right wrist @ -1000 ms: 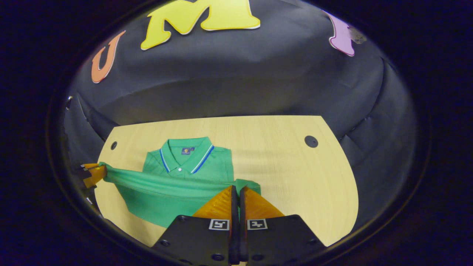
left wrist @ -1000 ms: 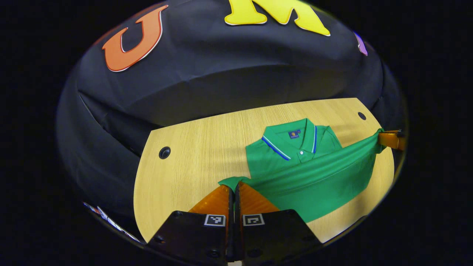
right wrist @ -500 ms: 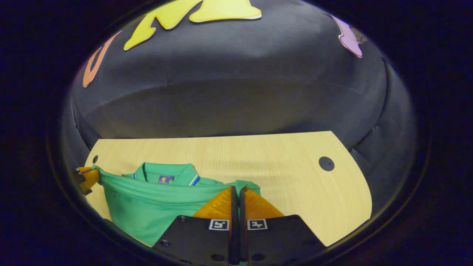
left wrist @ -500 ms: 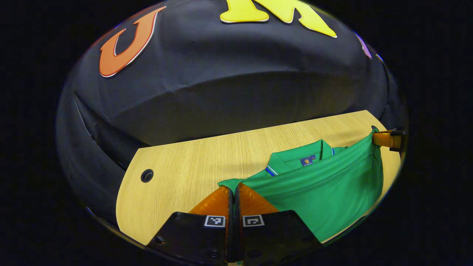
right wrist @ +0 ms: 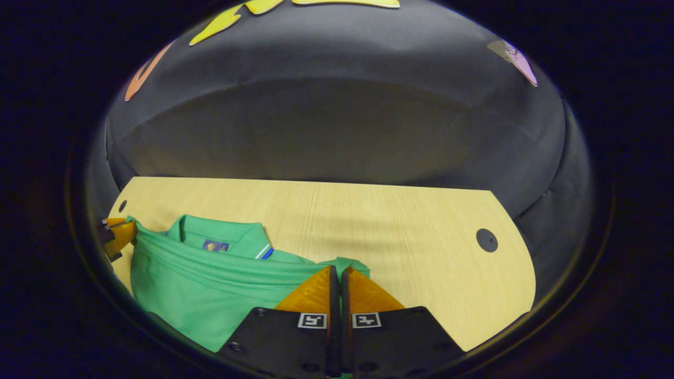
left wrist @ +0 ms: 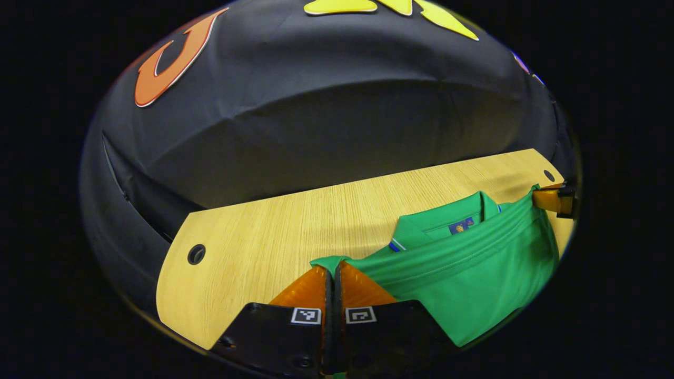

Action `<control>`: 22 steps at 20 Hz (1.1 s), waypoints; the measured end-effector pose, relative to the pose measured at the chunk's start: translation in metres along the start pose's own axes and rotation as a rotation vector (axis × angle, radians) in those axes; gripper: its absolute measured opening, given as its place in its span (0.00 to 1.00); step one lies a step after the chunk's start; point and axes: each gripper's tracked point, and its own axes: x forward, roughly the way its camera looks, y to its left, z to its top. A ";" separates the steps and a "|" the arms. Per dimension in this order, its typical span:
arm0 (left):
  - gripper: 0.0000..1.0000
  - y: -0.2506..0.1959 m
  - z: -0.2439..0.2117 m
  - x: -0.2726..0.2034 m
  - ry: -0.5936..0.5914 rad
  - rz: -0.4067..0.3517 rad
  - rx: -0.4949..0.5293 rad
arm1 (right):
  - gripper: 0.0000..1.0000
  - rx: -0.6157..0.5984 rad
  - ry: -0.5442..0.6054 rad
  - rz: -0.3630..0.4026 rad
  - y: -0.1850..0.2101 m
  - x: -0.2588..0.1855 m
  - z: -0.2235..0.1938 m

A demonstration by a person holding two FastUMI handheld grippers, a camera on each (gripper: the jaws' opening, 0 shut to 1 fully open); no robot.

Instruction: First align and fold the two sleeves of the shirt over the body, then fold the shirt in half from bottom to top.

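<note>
Green knit fabric, a polo shirt with a blue-and-white trimmed collar, lies on a pale wooden table. Its bottom hem is lifted and stretched taut between two hand-held grippers, close to the collar. The left gripper is clamped on one hem corner, the right gripper on the other. The bottom-to-top fold appears under way. To do it well, both corners likely should travel level, keeping the hem straight and snug, then settle squarely just below the collar before either grip loosens. The raised panel looks smooth, with faint creases along the hem.
</note>
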 end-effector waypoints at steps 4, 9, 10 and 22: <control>0.05 -0.003 -0.015 0.007 0.020 -0.005 -0.046 | 0.03 -0.009 0.027 -0.014 0.000 0.007 -0.009; 0.36 -0.004 -0.022 0.009 0.036 -0.011 -0.076 | 0.09 -0.033 0.026 -0.015 -0.002 -0.001 -0.006; 0.54 -0.008 -0.021 0.006 0.039 -0.025 -0.085 | 0.09 -0.038 0.029 -0.007 -0.001 -0.005 -0.005; 1.00 0.010 0.014 -0.094 0.010 -0.046 -0.241 | 0.95 -0.004 -0.105 0.003 -0.009 -0.122 0.044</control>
